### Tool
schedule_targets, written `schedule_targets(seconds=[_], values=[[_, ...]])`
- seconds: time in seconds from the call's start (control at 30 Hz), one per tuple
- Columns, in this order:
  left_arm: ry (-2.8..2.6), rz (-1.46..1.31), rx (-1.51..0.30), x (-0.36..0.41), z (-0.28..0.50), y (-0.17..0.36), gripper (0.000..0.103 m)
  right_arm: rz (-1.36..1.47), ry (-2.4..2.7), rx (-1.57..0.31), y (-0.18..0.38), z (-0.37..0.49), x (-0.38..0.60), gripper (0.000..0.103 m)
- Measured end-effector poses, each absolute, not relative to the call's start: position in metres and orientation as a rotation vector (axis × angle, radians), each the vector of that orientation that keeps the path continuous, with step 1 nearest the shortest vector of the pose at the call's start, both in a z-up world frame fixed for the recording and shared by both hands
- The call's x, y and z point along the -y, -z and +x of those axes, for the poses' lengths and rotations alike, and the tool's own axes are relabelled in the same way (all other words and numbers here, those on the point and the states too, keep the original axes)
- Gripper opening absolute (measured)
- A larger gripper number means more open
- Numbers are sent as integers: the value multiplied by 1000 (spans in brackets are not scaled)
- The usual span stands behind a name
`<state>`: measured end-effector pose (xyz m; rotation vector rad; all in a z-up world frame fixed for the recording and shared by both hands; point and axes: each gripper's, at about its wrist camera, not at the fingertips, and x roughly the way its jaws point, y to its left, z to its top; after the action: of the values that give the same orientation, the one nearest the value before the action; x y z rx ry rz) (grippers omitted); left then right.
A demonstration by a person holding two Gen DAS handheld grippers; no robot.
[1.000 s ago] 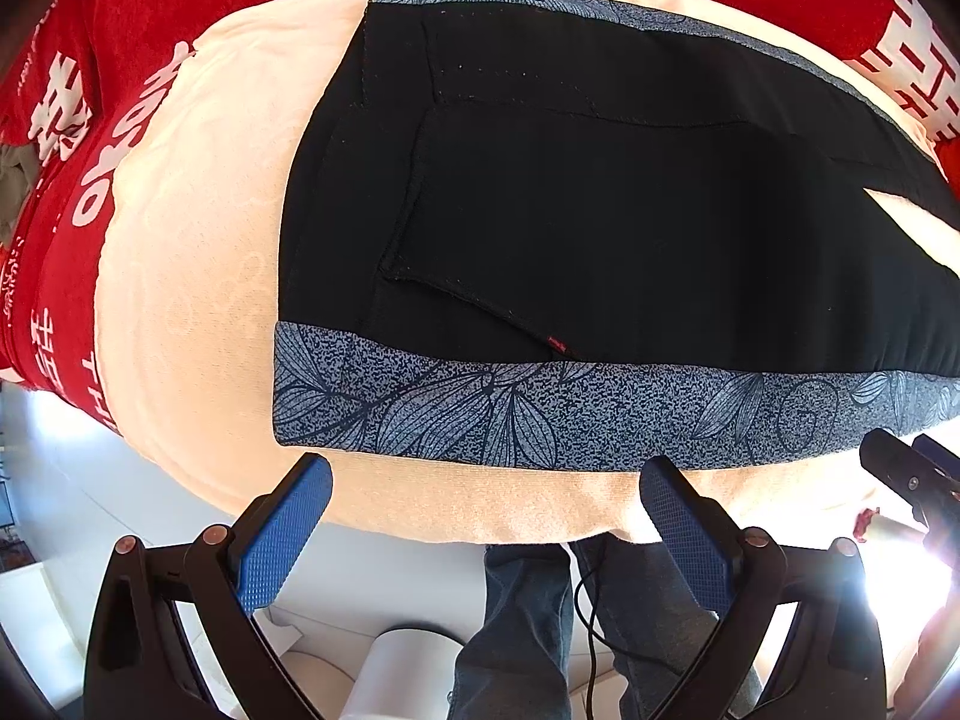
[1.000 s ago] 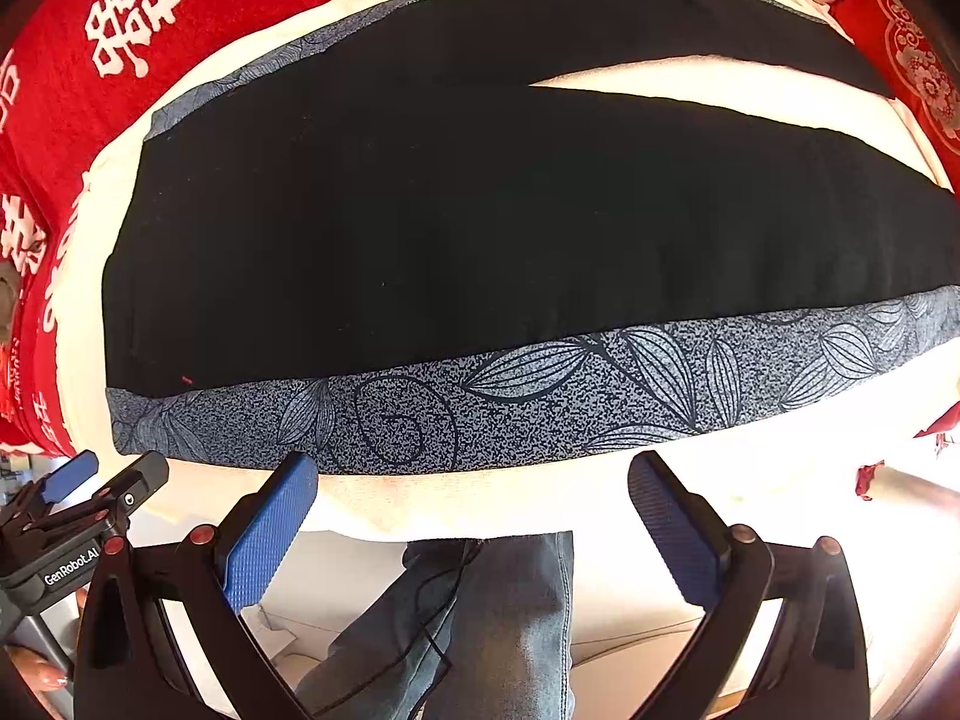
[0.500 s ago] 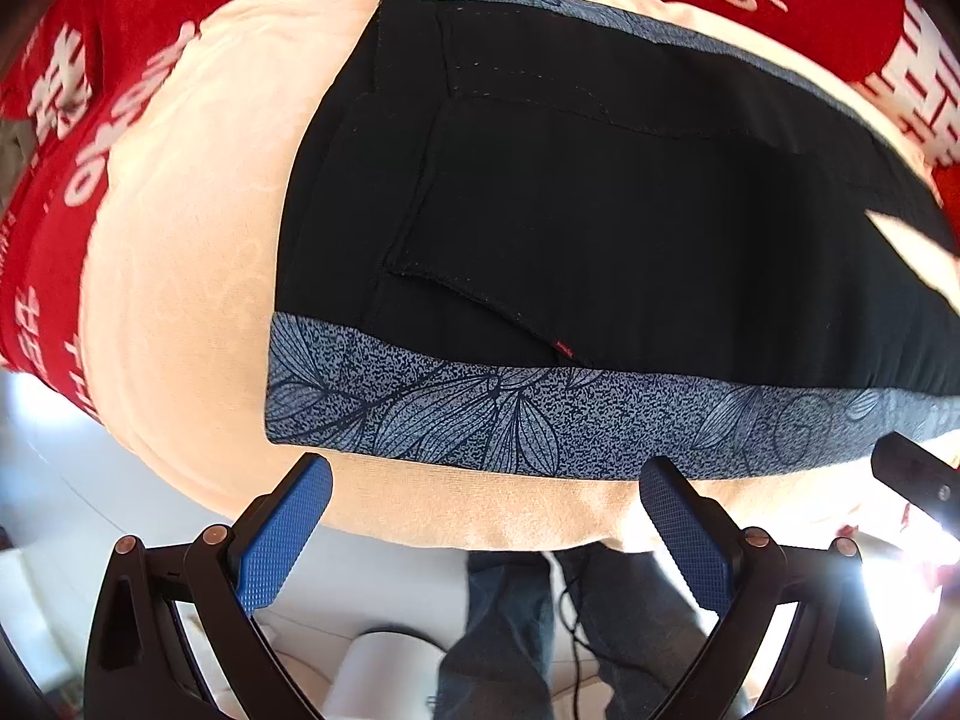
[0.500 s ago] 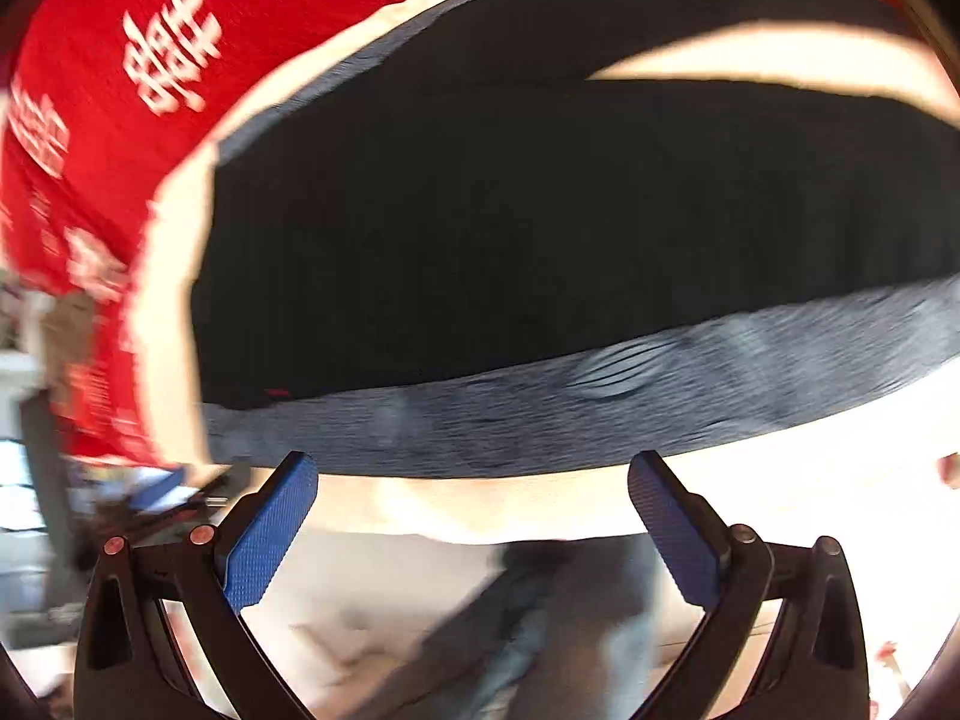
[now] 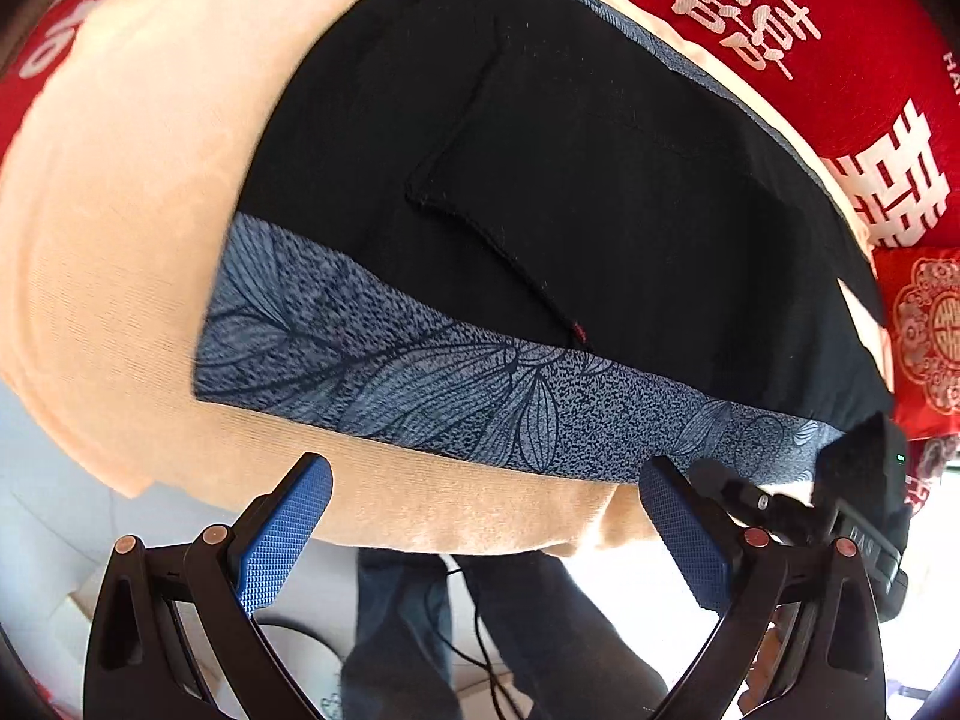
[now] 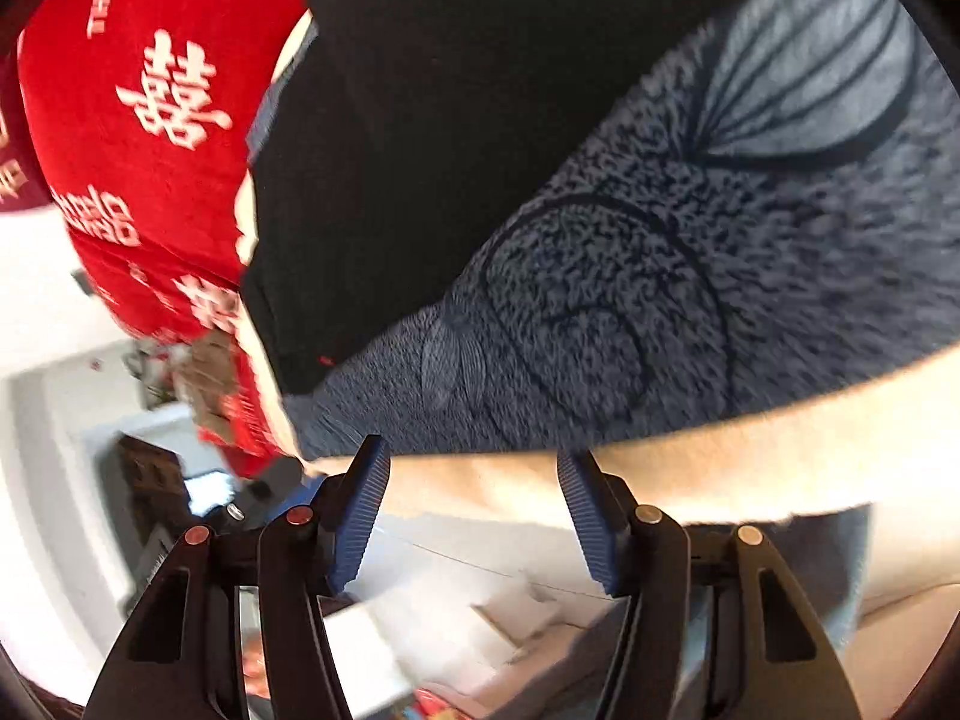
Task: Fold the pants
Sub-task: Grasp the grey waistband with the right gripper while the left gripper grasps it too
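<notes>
- Lying flat on a cream blanket (image 5: 120, 252), the black pants (image 5: 600, 180) fill the middle of the left wrist view, with a blue leaf-print band (image 5: 456, 390) running along the edge nearest the camera, from about 9 o'clock to 4 o'clock.
- A pocket seam with a small red tag (image 5: 577, 330) shows on the black cloth, just above the band.
- A red cover with white characters (image 5: 810, 30) lies under the blanket, seen at 1 to 2 o'clock.
- The left gripper (image 5: 480, 531) hangs at 6 o'clock over the blanket's near edge, short of the band; its blue pads stand wide apart with nothing between them.
- The right gripper (image 6: 474, 516) has just been narrowing its jaws, yet the pads are apart and grip nothing; only the blanket edge and floor show in the gap.
- In the right wrist view, which is blurred, the band (image 6: 690, 252) looms close from 2 to 7 o'clock, and its corner sits just above the left blue pad (image 6: 357, 519).
- Part of the right gripper's body shows at 4 o'clock in the left wrist view, beside the band.
- The person's jeans-clad legs (image 5: 408, 630) show below the blanket at 6 o'clock.
</notes>
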<state>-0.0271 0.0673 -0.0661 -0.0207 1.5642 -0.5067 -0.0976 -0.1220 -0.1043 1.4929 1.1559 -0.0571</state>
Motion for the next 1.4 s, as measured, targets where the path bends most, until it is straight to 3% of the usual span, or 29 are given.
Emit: schedule_targets(seconds=[0.07, 0.13, 0.17, 0.4, 0.43, 0.47, 0.5, 0.57, 0.63, 0.7, 0.83, 1.07, 1.1, 1.13, 1.2, 1.4], values=[[523, -62, -1578, -66, -29, 73, 103, 1550, 34, -1097, 108, -96, 121, 54], [527, -102, -1593, -66, -26, 75, 103, 1575, 15, -1061, 105, -91, 123, 16], [526, -130, -1601, -65, -24, 74, 103, 1580, 13, -1039, 100, -89, 124, 12], [495, -408, -1605, -61, 4, 70, 103, 1514, -83, -945, 50, -75, 134, 11], [482, -435, -1596, -61, 11, 70, 94, 1508, -89, -951, 49, -73, 134, 11], [463, -452, -1586, -60, 17, 70, 75, 1497, -96, -952, 48, -74, 135, 11], [445, -453, -1587, -59, 24, 72, 65, 1485, -99, -966, 49, -74, 135, 13], [443, -440, -1591, -57, 27, 76, 33, 1475, -83, -997, 54, -78, 135, 15], [489, -444, -1591, -57, 28, 75, 26, 1480, -59, -1019, 64, -87, 139, 22], [525, -422, -1582, -55, 27, 67, 26, 1491, -15, -1034, 74, -106, 145, 34], [592, -367, -1575, -49, 32, 54, 26, 1533, 49, -1000, 86, -142, 157, 43], [604, -293, -1602, -49, 33, 59, 26, 1863, 172, -685, 113, -199, 186, 44], [600, -277, -1603, -50, 32, 61, 26, 1928, 180, -630, 117, -206, 187, 39], [593, -263, -1606, -51, 32, 63, 26, 1945, 206, -608, 116, -211, 189, 23], [579, -262, -1611, -51, 32, 64, 26, 1903, 266, -646, 107, -209, 194, 7], [604, -311, -1526, -49, 41, 29, 26, 1648, 174, -792, 32, -164, 234, 7]])
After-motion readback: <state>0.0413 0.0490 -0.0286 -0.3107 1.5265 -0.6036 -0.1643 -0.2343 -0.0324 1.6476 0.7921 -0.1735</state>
